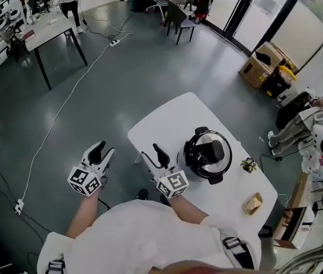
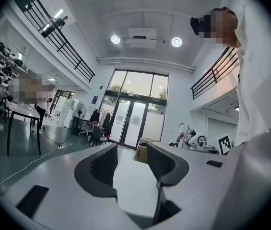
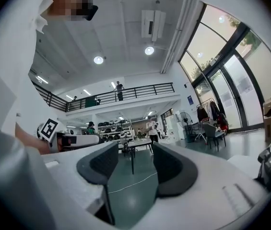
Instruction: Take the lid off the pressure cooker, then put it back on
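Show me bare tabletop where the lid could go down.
Biggest free patch: the far end of the table, beyond the pressure cooker. A smaller one lies on the near side, between cooker and yellowish object. Crowded: the right edge by the small plant, and the left edge where the right tool hovers.

Left hand-held gripper [image 1: 104, 149], right [image 1: 151, 153]: jaws apart.

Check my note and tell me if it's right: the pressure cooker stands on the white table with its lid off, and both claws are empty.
Wrong on the lid: the head view shows the lid on the pressure cooker. The cooker does stand on the white table, and the left claw and right claw are empty.
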Action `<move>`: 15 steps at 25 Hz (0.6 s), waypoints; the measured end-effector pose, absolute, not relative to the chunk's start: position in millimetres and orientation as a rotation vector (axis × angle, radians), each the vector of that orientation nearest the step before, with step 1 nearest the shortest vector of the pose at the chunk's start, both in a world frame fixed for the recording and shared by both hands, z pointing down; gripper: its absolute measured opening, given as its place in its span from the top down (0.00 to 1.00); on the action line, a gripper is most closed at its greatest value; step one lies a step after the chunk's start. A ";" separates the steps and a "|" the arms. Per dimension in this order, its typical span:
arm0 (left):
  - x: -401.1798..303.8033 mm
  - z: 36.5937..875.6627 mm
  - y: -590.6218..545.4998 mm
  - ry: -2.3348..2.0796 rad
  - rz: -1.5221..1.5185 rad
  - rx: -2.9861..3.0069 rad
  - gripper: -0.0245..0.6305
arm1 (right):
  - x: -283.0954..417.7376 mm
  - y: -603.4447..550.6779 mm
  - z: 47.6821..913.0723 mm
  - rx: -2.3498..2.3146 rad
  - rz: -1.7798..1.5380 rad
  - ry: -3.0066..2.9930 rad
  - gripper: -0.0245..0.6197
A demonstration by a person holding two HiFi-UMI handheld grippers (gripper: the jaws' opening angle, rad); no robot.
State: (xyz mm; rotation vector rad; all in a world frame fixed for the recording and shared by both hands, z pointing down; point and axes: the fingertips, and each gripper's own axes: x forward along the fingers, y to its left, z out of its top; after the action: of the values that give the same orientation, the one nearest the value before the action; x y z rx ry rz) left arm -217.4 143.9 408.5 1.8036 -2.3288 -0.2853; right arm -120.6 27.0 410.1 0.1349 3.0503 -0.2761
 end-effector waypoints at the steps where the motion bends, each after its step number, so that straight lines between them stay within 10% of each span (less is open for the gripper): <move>1: -223.2 405.3 131.1 -2.322 -0.278 1.821 0.67 | -123.3 15.6 407.7 0.112 -0.275 3.045 0.60; 15: -263.0 386.1 -15.6 -2.049 -0.224 2.121 0.67 | -86.9 -93.3 393.9 -0.391 -0.303 3.001 0.60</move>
State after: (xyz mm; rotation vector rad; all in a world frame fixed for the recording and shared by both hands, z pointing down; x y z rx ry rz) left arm -263.0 -15.6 386.1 2.1209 -2.0488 -0.2244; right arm -86.9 -93.3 393.9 -0.3907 3.0010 -0.3034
